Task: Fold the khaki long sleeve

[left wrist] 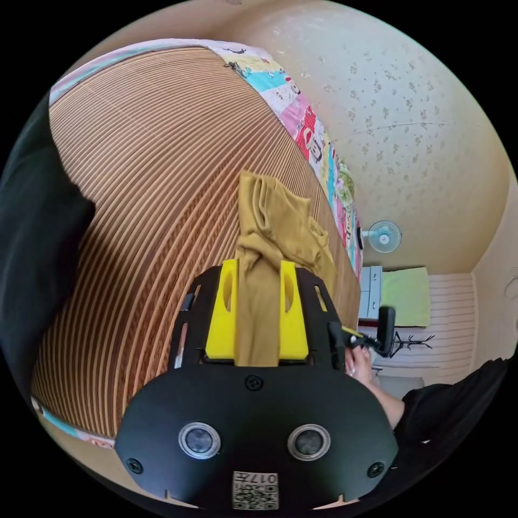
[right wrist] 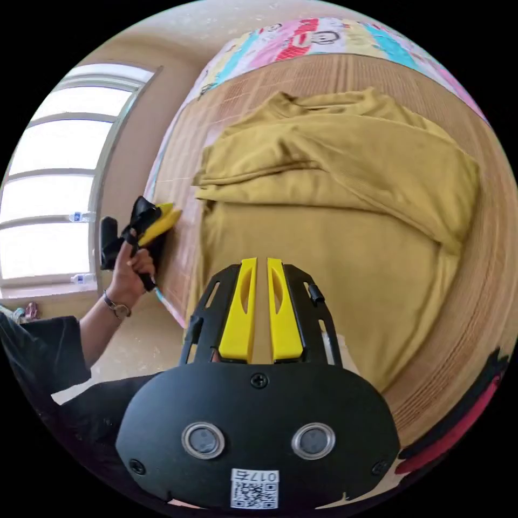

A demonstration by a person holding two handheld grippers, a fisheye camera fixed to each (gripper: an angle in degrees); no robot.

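The khaki long sleeve shirt lies on the striped mat with its upper part folded across itself. In the left gripper view a strip of the shirt runs between my yellow jaws and fills the gap edge to edge. My left gripper is shut on it. That same left gripper is held by a hand at the shirt's left side. My right gripper sits over the lower part of the shirt. Its jaws are nearly together, and I cannot tell if cloth is pinched. The right gripper is also seen beside the bed.
The striped mat covers a bed with a colourful patterned sheet along its edge. A dark cloth lies at the mat's far side. A fan and drawers stand by the wall. A large window is on the left.
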